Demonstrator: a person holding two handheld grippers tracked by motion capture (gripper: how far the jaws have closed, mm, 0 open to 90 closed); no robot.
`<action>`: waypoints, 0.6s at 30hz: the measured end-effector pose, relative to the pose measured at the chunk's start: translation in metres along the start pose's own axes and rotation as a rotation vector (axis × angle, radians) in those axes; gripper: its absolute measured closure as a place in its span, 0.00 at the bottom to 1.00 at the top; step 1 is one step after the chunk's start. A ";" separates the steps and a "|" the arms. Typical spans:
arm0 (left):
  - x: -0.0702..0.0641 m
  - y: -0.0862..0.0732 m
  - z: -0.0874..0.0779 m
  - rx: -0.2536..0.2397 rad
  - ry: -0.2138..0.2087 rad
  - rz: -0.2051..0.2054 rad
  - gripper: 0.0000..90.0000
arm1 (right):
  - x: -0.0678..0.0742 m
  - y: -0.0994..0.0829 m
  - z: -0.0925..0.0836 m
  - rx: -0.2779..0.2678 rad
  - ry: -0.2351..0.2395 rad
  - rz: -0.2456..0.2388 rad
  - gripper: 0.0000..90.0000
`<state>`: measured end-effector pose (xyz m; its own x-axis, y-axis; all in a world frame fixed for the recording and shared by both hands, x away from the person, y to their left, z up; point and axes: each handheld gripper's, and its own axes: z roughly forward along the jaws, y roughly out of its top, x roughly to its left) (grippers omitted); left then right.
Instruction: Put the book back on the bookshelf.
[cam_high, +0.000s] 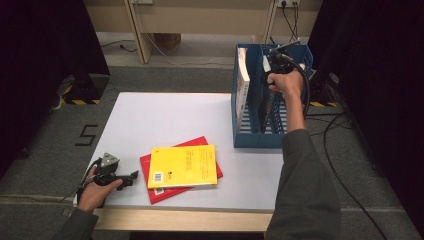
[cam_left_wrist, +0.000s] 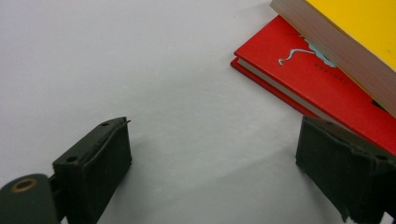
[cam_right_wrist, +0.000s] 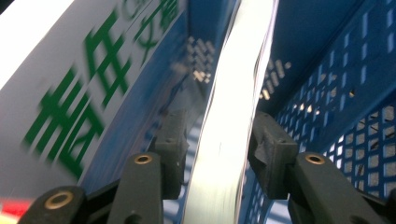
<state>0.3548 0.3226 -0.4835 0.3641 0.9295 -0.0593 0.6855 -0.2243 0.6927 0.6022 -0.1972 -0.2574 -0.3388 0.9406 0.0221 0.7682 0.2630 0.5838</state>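
Book (cam_right_wrist: 229, 116) stands between parted right tool (cam_right_wrist: 217, 140) jaws.

The table (cam_high: 165, 120) is pale grey-white with a light wood front edge. On it, a yellow book (cam_high: 183, 166) with a white barcode patch covers a red book (cam_high: 159, 192); the red cover carries a small white and light-blue drawing (cam_left_wrist: 303, 50). The rack (cam_high: 250, 135) is blue, its walls pierced by rows of small slots. A white book (cam_high: 242, 82) in it bears large green characters (cam_right_wrist: 88, 93). The thin book (cam_right_wrist: 233, 116) has white page edges. Both grippers (cam_high: 117, 175) (cam_high: 275, 60) are black, with brass-coloured rivets (cam_right_wrist: 143, 159). The floor is grey carpet, with a black "5" (cam_high: 86, 135) marked on it.
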 end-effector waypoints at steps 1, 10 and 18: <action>0.000 0.000 0.000 0.000 0.000 0.000 0.10 | 0.000 -0.002 -0.002 0.003 0.004 -0.004 0.67; 0.000 0.000 0.000 0.001 0.002 0.001 0.10 | 0.003 -0.018 -0.014 0.011 -0.008 -0.056 0.78; 0.000 0.000 0.000 0.001 0.001 0.001 0.10 | 0.006 -0.010 -0.006 0.013 -0.049 -0.031 0.81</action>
<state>0.3550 0.3224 -0.4834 0.3640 0.9296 -0.0584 0.6858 -0.2251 0.6921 0.5893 -0.1950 -0.2577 -0.3358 0.9413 -0.0357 0.7651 0.2947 0.5725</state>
